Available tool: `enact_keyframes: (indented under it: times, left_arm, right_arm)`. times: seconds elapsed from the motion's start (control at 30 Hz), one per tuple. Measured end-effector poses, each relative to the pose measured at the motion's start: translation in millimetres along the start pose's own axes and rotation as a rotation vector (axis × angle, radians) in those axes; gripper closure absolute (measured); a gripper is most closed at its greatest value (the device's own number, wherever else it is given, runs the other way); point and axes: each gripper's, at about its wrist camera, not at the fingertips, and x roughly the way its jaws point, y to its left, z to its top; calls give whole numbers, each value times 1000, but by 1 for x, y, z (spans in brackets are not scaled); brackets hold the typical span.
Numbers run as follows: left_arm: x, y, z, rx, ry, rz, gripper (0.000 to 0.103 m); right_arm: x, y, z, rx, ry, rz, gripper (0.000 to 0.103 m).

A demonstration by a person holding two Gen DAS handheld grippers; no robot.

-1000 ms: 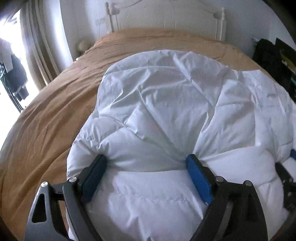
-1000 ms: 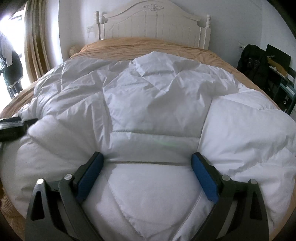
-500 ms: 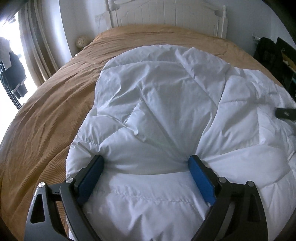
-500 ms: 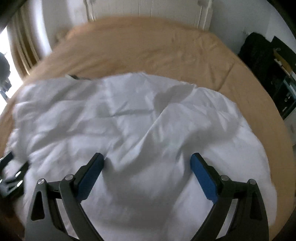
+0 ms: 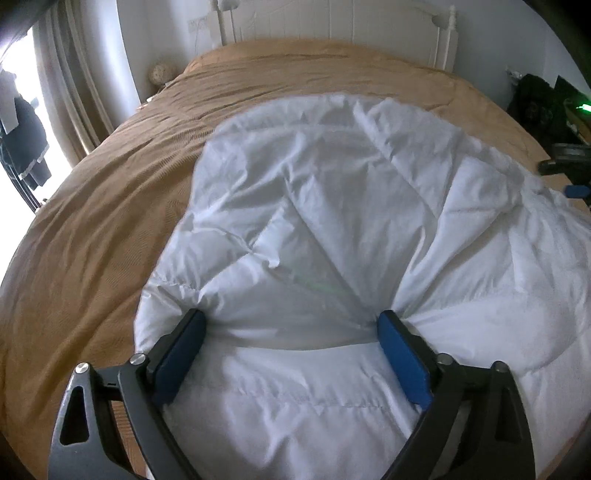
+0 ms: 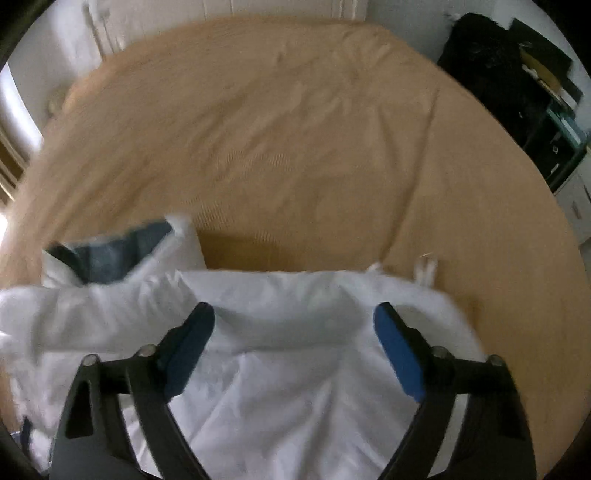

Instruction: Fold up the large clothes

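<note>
A white padded garment (image 5: 332, 206) lies rumpled on the brown bedspread (image 5: 92, 240). My left gripper (image 5: 291, 332) stands wide at its near left part, jaws closing, and both blue pads press into a bulge of the padding, with creases running out from them. My right gripper (image 6: 295, 325) hangs over the garment's right edge (image 6: 280, 295), jaws closing with white fabric between the pads. No grip shows there. The left wrist view catches the right gripper (image 5: 569, 170) at the far right. A dark blue-grey patch (image 6: 110, 254) shows in a fold.
The bed's white headboard (image 5: 332, 22) stands at the far end. Black bags and shelves (image 6: 517, 92) sit beside the bed on the right. A curtain and a bright window (image 5: 55, 92) are on the left. Bare bedspread (image 6: 295, 147) lies beyond the garment.
My right gripper has swept rightwards across the garment to its right edge, so its view now shows mostly bare bedspread. The left gripper has shifted slightly, still on the same bulge of padding.
</note>
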Motion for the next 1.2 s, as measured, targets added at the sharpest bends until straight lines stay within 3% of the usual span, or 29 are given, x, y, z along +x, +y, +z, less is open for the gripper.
enact_keyframes:
  times: [0.13,0.3,0.37,0.47,0.57,0.77,0.8,0.83,0.9,0.97,1.07,1.17,1.2]
  left_arm:
    - [-34,0,37,-2,-75,-45,12]
    - [-30,-44,88,51,-120,-45,12]
    - [-3,-65,102,77,-79,1,12]
    - [53,-74,107,67,58,72,11]
    - [82,-51,105,-41,125,49,0]
    - [94,-5,109,-80,130,118,0]
    - [94,1,110,-82,126,119,1]
    - [88,8,111,-79,107,167,1]
    - [65,23,112,-86,33,194,6]
    - [39,47,110,-113,-35,161,6]
    - [-12,97,90,-198,-112,10,5]
    - [-44,138,49,-288,-90,-161,4]
    - [-49,151,26,-323,-50,-230,3]
  right_arm:
    - [-62,-20,-24,-35,-124,72,14]
    - [-104,-19,-88,-158,-194,26,14]
    - [-101,-24,-104,-167,-193,9,14]
    - [-83,-25,-125,-178,-167,-10,14]
    - [-61,-35,-140,-196,-131,-48,14]
    - [-46,-75,-136,-100,-128,-60,2]
    - [-45,-82,-134,-77,-125,-74,1]
    - [-45,-90,-133,-51,-123,-76,1]
    - [-46,-111,-129,32,-105,-39,1]
    - [-55,-123,-130,75,-113,-17,1]
    - [-78,-141,-139,103,-147,-16,1]
    - [-100,-158,-154,149,-162,88,0]
    - [-107,-166,-161,179,-154,144,0]
